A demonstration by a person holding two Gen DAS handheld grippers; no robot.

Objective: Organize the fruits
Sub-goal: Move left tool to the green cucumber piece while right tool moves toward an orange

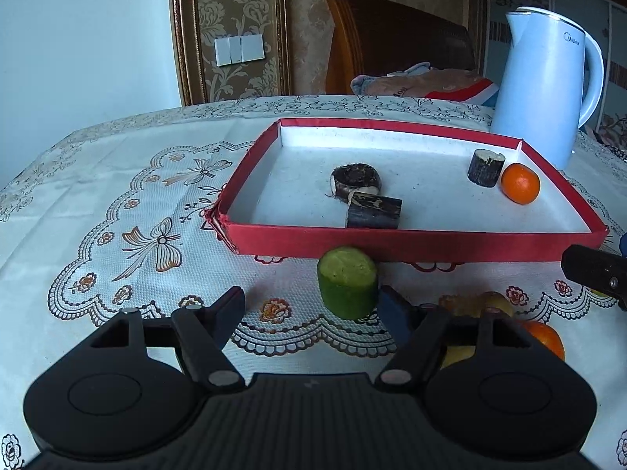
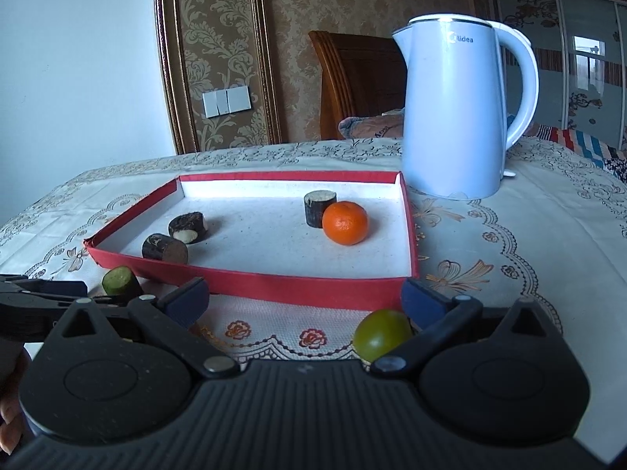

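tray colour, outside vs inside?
Tray: red outer walls and rim, white inside. Clearest in the right wrist view.

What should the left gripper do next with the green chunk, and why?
Probably ease the left gripper forward and close on the green chunk: it stands outside the red tray, only against the right finger, jaws open.

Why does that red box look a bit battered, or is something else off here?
The red tray has a crushed, frayed near-left corner. One dark sugarcane piece lies tipped against another, while a third stands upright beside the orange. Nothing is spilled.
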